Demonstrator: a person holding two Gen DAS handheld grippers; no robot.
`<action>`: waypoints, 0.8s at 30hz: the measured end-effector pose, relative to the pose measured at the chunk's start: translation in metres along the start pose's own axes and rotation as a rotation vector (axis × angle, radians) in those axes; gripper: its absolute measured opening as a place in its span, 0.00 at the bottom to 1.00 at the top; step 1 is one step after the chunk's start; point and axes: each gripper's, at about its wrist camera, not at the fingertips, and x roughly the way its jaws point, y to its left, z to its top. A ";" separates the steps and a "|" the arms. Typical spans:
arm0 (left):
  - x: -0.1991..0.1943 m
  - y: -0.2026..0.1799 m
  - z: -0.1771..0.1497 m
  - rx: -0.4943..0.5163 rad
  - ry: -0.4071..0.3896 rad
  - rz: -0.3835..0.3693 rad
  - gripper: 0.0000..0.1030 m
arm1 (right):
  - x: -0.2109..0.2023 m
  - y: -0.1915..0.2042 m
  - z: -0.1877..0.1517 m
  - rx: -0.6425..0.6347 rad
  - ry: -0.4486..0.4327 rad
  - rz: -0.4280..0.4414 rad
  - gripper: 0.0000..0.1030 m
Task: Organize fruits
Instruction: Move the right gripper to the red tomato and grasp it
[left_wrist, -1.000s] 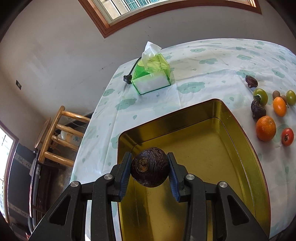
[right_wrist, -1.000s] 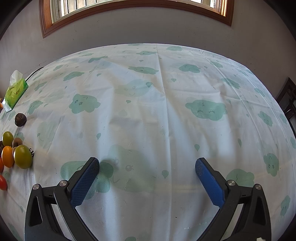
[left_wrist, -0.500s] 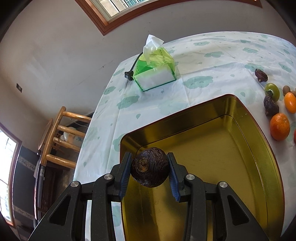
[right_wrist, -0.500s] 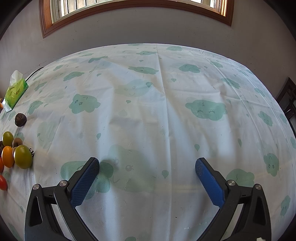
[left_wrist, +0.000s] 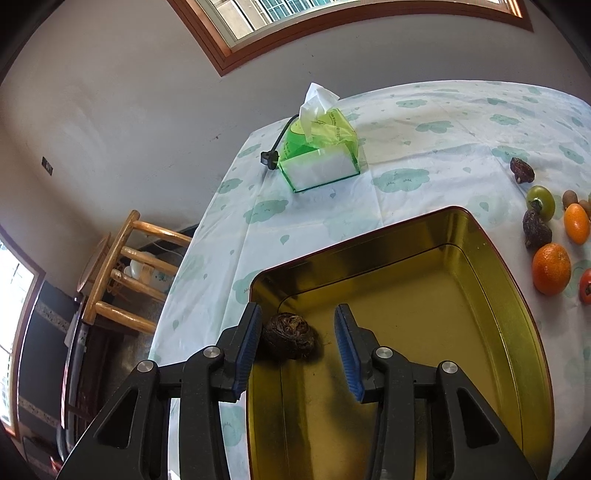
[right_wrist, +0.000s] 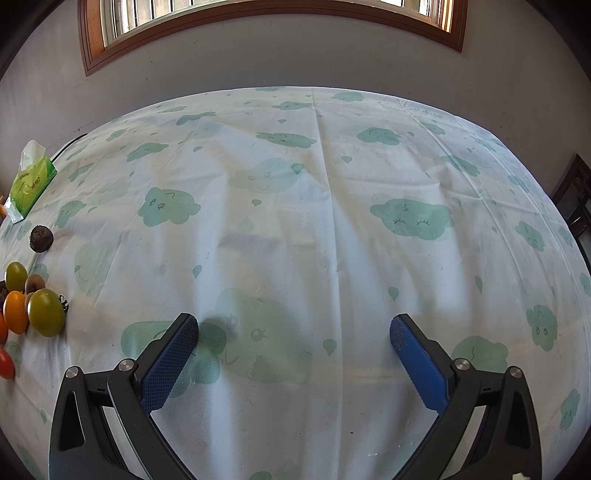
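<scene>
A gold metal tin (left_wrist: 491, 258) lies on the cloud-print tablecloth. A dark brown round fruit (left_wrist: 290, 339) rests inside it at its near left corner. My left gripper (left_wrist: 297, 332) is open above the tin, its jaws either side of that fruit and apart from it. Loose fruit lies right of the tin: an orange (left_wrist: 551, 268), a second dark fruit (left_wrist: 536, 229), a green tomato (left_wrist: 541, 197), a small orange one (left_wrist: 577, 223). My right gripper (right_wrist: 293, 332) is open and empty over bare tablecloth. The fruit group (right_wrist: 44, 312) shows at the left edge of its view.
A green tissue pack (left_wrist: 319, 151) with a black plug (left_wrist: 269, 159) beside it stands at the far table corner. A wooden stool (left_wrist: 122, 273) stands past the table's left edge. Another dark fruit (left_wrist: 521, 170) lies further back on the right.
My left gripper has opened and let go of the dark fruit, which now rests on the tin's floor. The right gripper has not moved.
</scene>
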 end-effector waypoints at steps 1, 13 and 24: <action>-0.007 -0.001 -0.001 -0.009 -0.008 0.000 0.42 | 0.000 0.000 0.000 0.000 0.000 0.000 0.99; -0.119 0.016 -0.069 -0.444 -0.165 -0.099 0.46 | -0.087 0.057 -0.036 -0.121 -0.240 0.301 0.97; -0.160 -0.022 -0.199 -0.617 -0.312 0.057 0.74 | -0.115 0.232 -0.068 -0.579 -0.141 0.624 0.55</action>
